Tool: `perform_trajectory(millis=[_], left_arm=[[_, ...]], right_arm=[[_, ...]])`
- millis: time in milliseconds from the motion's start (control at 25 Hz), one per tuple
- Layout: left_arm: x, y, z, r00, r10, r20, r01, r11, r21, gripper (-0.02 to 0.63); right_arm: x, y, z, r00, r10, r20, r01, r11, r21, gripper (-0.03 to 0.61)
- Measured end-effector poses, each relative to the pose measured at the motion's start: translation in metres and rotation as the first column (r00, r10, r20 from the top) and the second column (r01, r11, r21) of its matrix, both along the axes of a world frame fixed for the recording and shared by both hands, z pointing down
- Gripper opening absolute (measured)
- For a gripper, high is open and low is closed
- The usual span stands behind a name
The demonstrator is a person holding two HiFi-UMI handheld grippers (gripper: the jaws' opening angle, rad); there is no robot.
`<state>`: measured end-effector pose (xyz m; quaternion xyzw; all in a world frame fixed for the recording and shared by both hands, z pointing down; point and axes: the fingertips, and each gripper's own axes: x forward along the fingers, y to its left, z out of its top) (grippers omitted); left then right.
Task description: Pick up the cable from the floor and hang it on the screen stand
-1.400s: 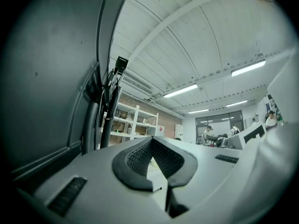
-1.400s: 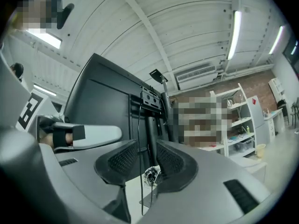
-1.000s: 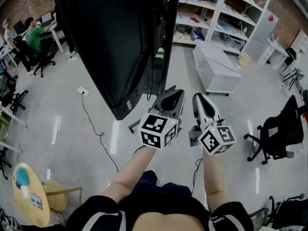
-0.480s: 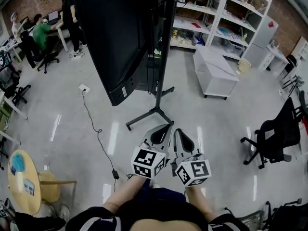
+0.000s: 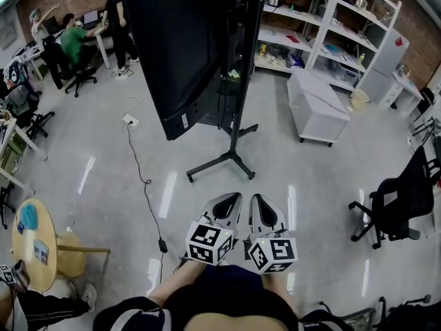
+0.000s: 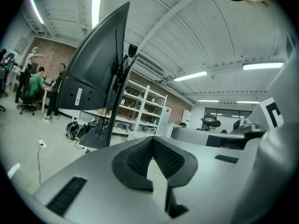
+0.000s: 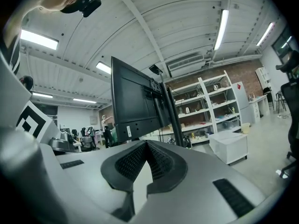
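We hold the left gripper (image 5: 231,197) and right gripper (image 5: 255,199) side by side at bottom centre, both with jaws closed on nothing (pads meeting). The cable (image 5: 145,193) lies on the floor at centre left, apart from the screen stand (image 5: 235,119). The screen's white label (image 5: 184,121) is unreadable.

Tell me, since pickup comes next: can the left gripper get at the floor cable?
Probably yes: nothing stands between the left gripper and the cable, only bare floor; its jaws are shut and must open.
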<state>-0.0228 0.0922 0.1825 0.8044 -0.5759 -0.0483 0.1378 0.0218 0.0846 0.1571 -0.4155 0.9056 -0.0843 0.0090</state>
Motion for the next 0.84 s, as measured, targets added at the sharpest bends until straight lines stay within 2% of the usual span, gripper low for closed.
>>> perform_trajectory(millis=[440,840], left_arm=[[0.014,-0.004,-0.010,1.000,0.025,0.015,-0.026,0.999,0.021,0.003],[0.012,-0.009,-0.010,0.999,0.032,0.010,-0.032,0.999,0.006,0.003]], right_arm=[[0.007,0.001,-0.008,1.000,0.002,-0.007,-0.002,1.000,0.031,0.021],[0.001,-0.006,-0.010,1.000,-0.003,-0.008,0.004,0.999,0.037,0.021]])
